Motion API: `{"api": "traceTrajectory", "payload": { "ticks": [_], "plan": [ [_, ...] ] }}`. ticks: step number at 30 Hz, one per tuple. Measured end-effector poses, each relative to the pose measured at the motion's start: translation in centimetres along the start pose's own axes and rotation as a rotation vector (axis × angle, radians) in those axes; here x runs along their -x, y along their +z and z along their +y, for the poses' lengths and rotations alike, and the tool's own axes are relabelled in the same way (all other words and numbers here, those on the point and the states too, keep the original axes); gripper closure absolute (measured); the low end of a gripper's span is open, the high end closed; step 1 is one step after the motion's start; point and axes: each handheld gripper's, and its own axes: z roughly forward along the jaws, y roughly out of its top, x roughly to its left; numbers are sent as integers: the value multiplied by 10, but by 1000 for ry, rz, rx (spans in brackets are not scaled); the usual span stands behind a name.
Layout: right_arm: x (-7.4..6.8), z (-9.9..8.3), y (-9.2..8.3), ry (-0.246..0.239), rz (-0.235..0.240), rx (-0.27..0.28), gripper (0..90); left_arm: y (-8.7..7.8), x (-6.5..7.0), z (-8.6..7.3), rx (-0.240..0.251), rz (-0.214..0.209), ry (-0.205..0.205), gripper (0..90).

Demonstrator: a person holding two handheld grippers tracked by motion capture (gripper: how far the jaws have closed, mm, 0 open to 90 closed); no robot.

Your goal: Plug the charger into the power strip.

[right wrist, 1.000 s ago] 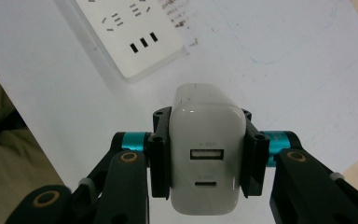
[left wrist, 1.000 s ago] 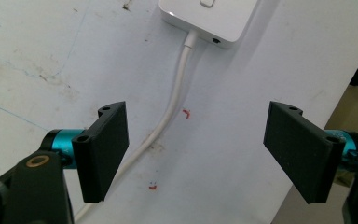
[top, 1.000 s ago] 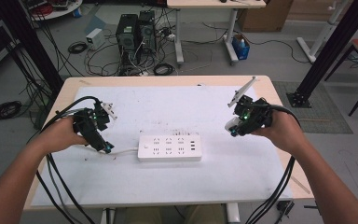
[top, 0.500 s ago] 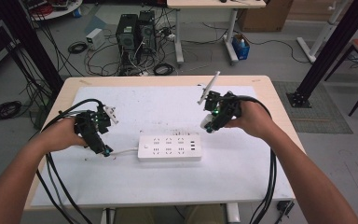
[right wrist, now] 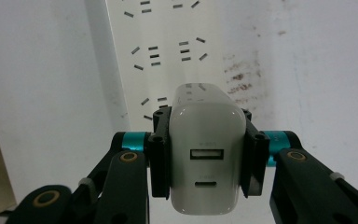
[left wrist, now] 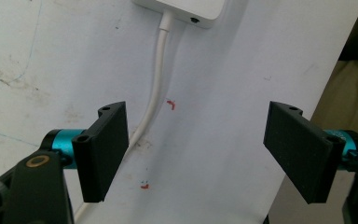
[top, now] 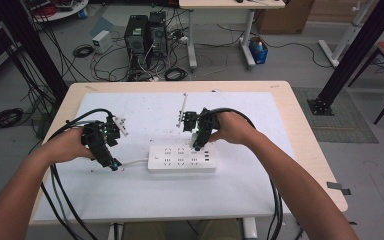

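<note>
Right hand-held gripper (right wrist: 207,161), clamped on a white charger (right wrist: 207,158), hovers above the power strip (top: 182,159), sockets at twelve o'clock.

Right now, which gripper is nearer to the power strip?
Right. The right gripper hangs just above the power strip, clamping a white charger; the left gripper sits beside its cord end.
</note>
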Motion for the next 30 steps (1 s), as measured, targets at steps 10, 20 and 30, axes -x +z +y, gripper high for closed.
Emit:
{"api": "traceTrajectory", "payload": {
  "ticks": [10,20,30],
  "plan": [
    [2,9,27,-85,14,-68,623,4,-4,-6,23,-2,-12,222],
    [6,18,37,-145,39,-95,625,9,-8,-9,18,-13,-22,222],
    [11,12,44,-129,66,-68,628,10,-8,-6,18,-15,-20,222]
  ]
}}
